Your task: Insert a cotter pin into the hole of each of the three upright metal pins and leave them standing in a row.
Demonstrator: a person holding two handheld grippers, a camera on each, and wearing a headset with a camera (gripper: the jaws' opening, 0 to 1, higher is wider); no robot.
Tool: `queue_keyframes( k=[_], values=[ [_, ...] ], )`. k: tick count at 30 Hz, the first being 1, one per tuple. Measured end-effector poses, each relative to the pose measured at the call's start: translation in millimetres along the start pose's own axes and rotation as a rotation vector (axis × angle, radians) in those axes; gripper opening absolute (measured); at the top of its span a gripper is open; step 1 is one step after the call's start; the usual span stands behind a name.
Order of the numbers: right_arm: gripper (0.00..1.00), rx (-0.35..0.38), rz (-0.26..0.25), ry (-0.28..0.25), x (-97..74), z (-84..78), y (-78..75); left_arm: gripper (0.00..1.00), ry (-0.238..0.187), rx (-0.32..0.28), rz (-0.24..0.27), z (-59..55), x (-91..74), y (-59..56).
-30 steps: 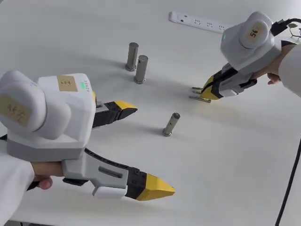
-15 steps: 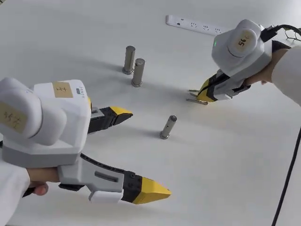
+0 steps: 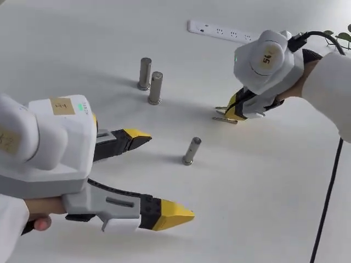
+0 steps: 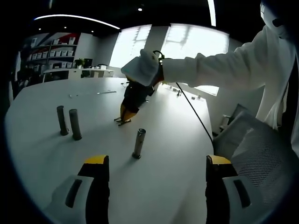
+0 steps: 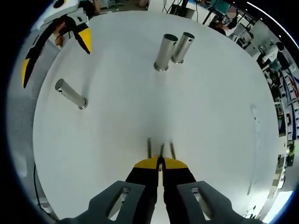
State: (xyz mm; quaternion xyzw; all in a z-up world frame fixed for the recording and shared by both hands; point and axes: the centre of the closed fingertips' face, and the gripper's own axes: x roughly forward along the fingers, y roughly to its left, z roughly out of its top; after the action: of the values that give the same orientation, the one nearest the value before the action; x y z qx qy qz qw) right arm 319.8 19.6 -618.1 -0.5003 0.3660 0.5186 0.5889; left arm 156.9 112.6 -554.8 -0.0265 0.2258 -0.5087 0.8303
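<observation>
The right gripper (image 5: 161,163) is down at the white tabletop (image 3: 263,181) on the far right. Its yellow-tipped jaws are pressed together on the middle cotter pin (image 5: 161,150) of three cotter pins (image 3: 224,114) lying side by side. The two outer ones lie just beside the tips, untouched. Taking the centre one low and along its length looks like a way to lift it with the free end pointing forward, ready to thread.

The left gripper (image 3: 158,174) hovers at the near left with its jaws spread wide and nothing between them. It is aimed towards the lone metal pin (image 3: 190,151), which stands upright between the two grippers, well apart from the rest. I judge the left gripper is placed there to steady that pin while the cotter goes in.

The other two metal pins (image 3: 155,87) stand close together at the far left. As far as can be made out, none of the three carries a cotter pin, so the task looks to be at its first insertion. A power strip (image 3: 222,32) lies along the far edge
</observation>
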Motion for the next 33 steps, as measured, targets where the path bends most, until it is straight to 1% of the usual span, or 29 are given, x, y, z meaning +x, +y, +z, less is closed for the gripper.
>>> queue_keyframes(
  k=[1, 2, 5, 6, 7, 11, 12, 13, 14, 15, 16, 17, 19, 21, 23, 25, 26, 27, 28, 29, 30, 31, 32, 33],
  values=[
    [0.0, -0.019, -0.001, 0.008, 0.0, -0.2, -0.1, 0.85, -0.006, 0.0, -0.002, 2.0, 0.3, 0.0],
    [0.0, -0.017, -0.003, 0.012, 2.8, 1.0, -1.3, 0.85, -0.01, 0.0, -0.003, 3.6, 0.6, -0.2],
    [0.0, -0.01, -0.006, 0.025, 3.1, -1.6, -3.9, 0.85, -0.015, 0.0, -0.004, 6.0, 1.7, -0.4],
    [0.0, -0.008, -0.007, 0.027, 3.0, 0.2, -3.8, 0.85, -0.017, 0.001, -0.004, 6.7, 2.0, -0.7],
    [0.0, 0.005, -0.01, 0.031, 2.9, 0.5, -4.1, 0.85, -0.014, 0.006, -0.006, 6.9, 2.4, -1.2],
    [0.0, 0.021, -0.016, 0.028, 2.4, -1.3, -4.3, 0.85, -0.012, 0.01, -0.011, 7.0, 2.9, -3.1],
    [0.0, 0.047, -0.017, 0.022, 1.8, -1.2, -3.3, 0.85, -0.012, 0.012, -0.011, 6.8, 2.9, -3.5],
    [0.0, 0.055, -0.016, 0.02, 1.6, -1.4, -3.3, 0.85, -0.011, 0.015, -0.009, 6.7, 2.7, -3.6],
    [0.0, 0.047, -0.017, 0.022, 1.3, -1.0, -2.3, 0.84, -0.013, 0.023, -0.007, 7.1, 2.2, -3.6],
    [0.0, 0.056, -0.032, 0.038, 1.4, -1.8, -3.1, 0.84, -0.014, 0.028, -0.004, 7.5, 1.5, -3.8],
    [0.0, 0.065, -0.04, 0.055, 1.4, -4.3, -4.4, 0.84, -0.025, 0.03, -0.003, 9.6, 0.3, -4.7],
    [0.0, 0.065, -0.047, 0.062, 1.4, -6.0, -5.9, 0.83, -0.03, 0.03, -0.007, 10.5, -0.3, -5.7],
    [0.0, 0.072, -0.041, 0.058, -0.7, -5.3, -3.0, 0.82, -0.034, 0.026, -0.015, 12.2, -1.5, -7.4],
    [0.0, 0.067, -0.05, 0.043, -6.2, -2.5, -0.5, 0.82, -0.038, 0.025, -0.009, 13.5, -2.3, -6.4],
    [0.0, 0.065, -0.072, 0.014, -15.4, 2.9, 0.3, 0.82, -0.044, 0.02, -0.002, 14.8, -3.0, -4.9],
    [0.0, 0.074, -0.103, -0.02, -26.3, 7.9, -1.0, 0.82, -0.054, 0.007, -0.001, 17.2, -3.6, -4.1],
    [0.0, 0.083, -0.127, -0.034, -34.5, 10.4, -1.3, 0.81, -0.053, -0.004, -0.003, 17.6, -3.5, -3.7],
    [0.0, 0.079, -0.137, -0.043, -39.2, 11.9, -0.3, 0.79, -0.047, -0.029, -0.006, 17.0, -3.0, -2.7],
    [0.0, 0.071, -0.15, -0.056, -44.5, 14.5, 0.7, 0.78, -0.045, -0.035, -0.006, 17.0, -2.7, -1.8],
    [0.0, 0.067, -0.167, -0.071, -51.6, 17.3, 2.9, 0.77, -0.045, -0.03, -0.003, 18.0, -2.4, -1.1],
    [0.0, 0.058, -0.173, -0.086, -54.3, 17.8, 0.8, 0.76, -0.047, -0.028, 0.0, 19.3, -2.4, -0.4],
    [0.0, 0.049, -0.19, -0.11, -61.4, 22.0, 3.3, 0.76, -0.05, -0.03, 0.002, 21.2, -2.4, 0.2],
    [0.0, 0.049, -0.198, -0.122, -66.4, 25.1, 7.3, 0.75, -0.059, -0.036, 0.002, 24.5, -2.6, 0.7],
    [0.0, 0.05, -0.213, -0.133, -71.5, 27.9, 10.1, 0.73, -0.082, -0.037, 0.013, 29.2, -2.4, 2.6]
  ],
)
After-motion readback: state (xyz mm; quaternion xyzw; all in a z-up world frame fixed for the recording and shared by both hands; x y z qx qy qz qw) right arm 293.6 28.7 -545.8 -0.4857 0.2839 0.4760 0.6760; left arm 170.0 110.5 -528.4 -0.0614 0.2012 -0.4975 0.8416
